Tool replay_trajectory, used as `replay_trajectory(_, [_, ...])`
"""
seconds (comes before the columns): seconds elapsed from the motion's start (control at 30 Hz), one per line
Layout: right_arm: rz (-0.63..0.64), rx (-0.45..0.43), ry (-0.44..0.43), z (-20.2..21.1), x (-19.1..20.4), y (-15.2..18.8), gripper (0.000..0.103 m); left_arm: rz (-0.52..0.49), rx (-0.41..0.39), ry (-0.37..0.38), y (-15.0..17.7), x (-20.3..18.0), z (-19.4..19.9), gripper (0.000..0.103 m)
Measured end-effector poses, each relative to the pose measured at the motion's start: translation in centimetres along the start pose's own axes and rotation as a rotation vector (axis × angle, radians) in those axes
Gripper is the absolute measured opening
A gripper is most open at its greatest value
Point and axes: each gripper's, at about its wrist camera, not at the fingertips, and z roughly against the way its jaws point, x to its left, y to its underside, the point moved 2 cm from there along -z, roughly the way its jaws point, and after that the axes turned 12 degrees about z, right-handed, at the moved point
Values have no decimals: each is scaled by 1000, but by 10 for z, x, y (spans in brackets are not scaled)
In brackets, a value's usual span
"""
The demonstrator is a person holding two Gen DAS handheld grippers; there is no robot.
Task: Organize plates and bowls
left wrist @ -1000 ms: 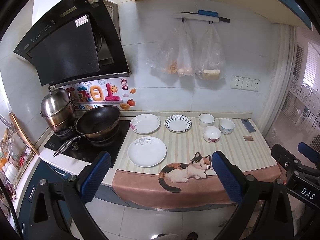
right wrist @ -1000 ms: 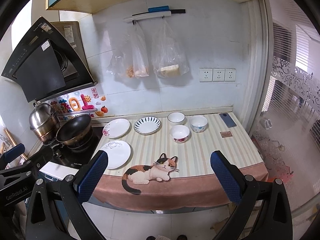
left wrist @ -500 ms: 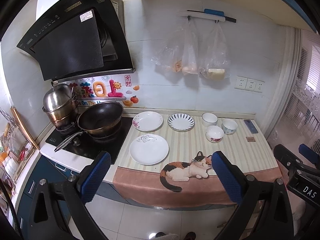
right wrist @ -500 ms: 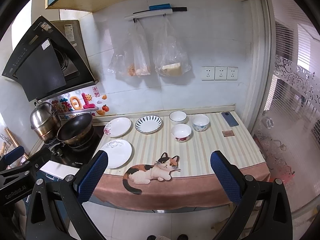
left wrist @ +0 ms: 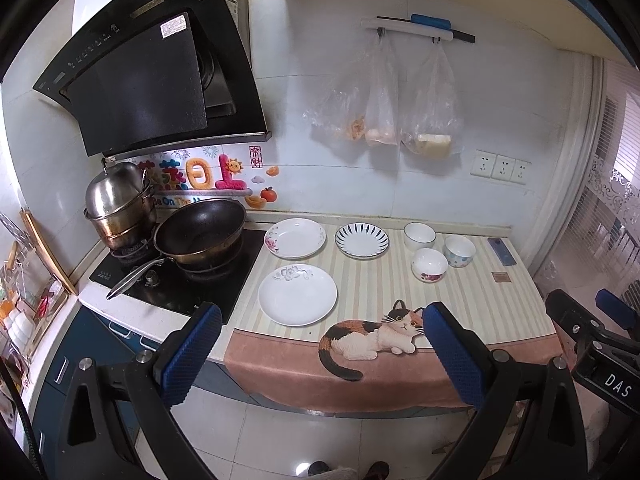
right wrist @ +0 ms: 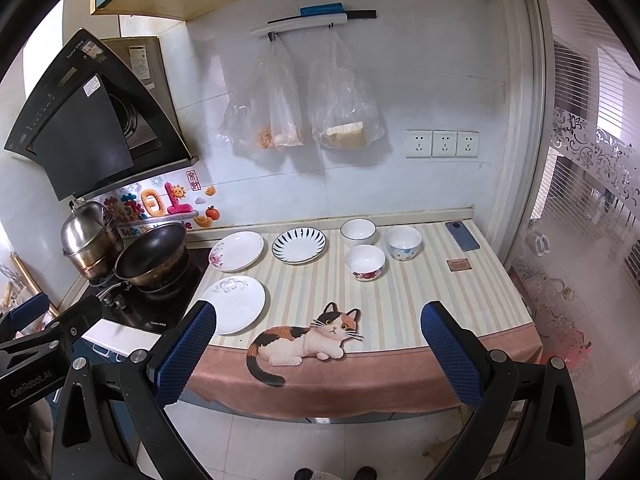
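Observation:
Three plates lie on the striped counter mat: a white plate point(left wrist: 297, 294) in front, a flower-edged plate point(left wrist: 295, 237) behind it, and a blue-striped plate point(left wrist: 361, 240) to its right. Three bowls stand further right: a white bowl point(left wrist: 419, 235), a blue-patterned bowl point(left wrist: 460, 250) and a red-flowered bowl point(left wrist: 429, 265). All show in the right wrist view too, such as the front plate point(right wrist: 233, 303) and the flowered bowl point(right wrist: 365, 262). My left gripper point(left wrist: 320, 354) and right gripper point(right wrist: 318, 354) are both open, empty, and held off the counter's front edge.
A stove with a black wok point(left wrist: 200, 232) and a steel pot point(left wrist: 118, 204) stands left of the plates. A range hood point(left wrist: 148, 80) hangs above. Plastic bags point(left wrist: 380, 112) hang on the wall. A phone point(left wrist: 502, 251) and a small card point(left wrist: 501, 277) lie at the counter's right end.
Both views have shifted slightly closer to the counter and the left view has panned a little left. Nothing on the counter has moved.

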Motion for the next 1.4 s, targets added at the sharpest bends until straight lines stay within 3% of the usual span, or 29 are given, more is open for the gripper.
replay_trajectory(0.9, [-24, 35, 7, -19, 5, -2, 103, -3, 17, 15, -3, -1, -18, 103])
replay_trajectory(1.07, [-63, 5, -35, -50, 12, 1, 103, -6, -25, -33, -11, 18, -55, 103])
replay_trajectory(1.17, [-77, 58, -69, -92, 20, 8, 103, -16, -17, -81, -12, 35, -92, 103])
replay_trajectory(1.4, [-35, 235, -189, -223, 48, 27, 103, 25, 205, -191, -5, 79, -225, 103])
